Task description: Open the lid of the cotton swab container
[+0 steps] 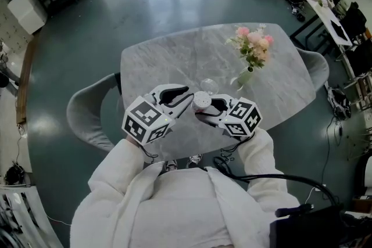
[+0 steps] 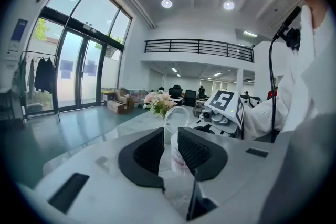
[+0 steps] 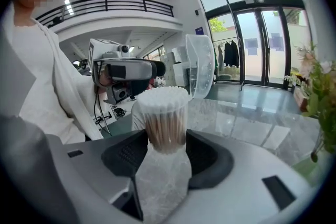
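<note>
The cotton swab container [image 3: 161, 120] is a clear tube packed with white-tipped swabs, and my right gripper [image 3: 165, 141] is shut on its body. Its clear hinged lid [image 3: 201, 65] stands flipped open at the far side of the rim. In the head view the container [image 1: 201, 100] is held above the near edge of the marble table [image 1: 174, 61], with the right gripper [image 1: 203, 108] under it. The left gripper [image 1: 187, 99] sits just left of the container top. Its jaws [image 2: 170, 136] stand a narrow gap apart with nothing pressed between them; the container [image 2: 178, 157] and lid [image 2: 177, 117] show beyond them.
A vase of pink flowers [image 1: 253, 52] stands on the table's right side. Grey chairs flank the table at the left [image 1: 87, 113] and the right [image 1: 317, 67]. Desks and boxes line the room's far right.
</note>
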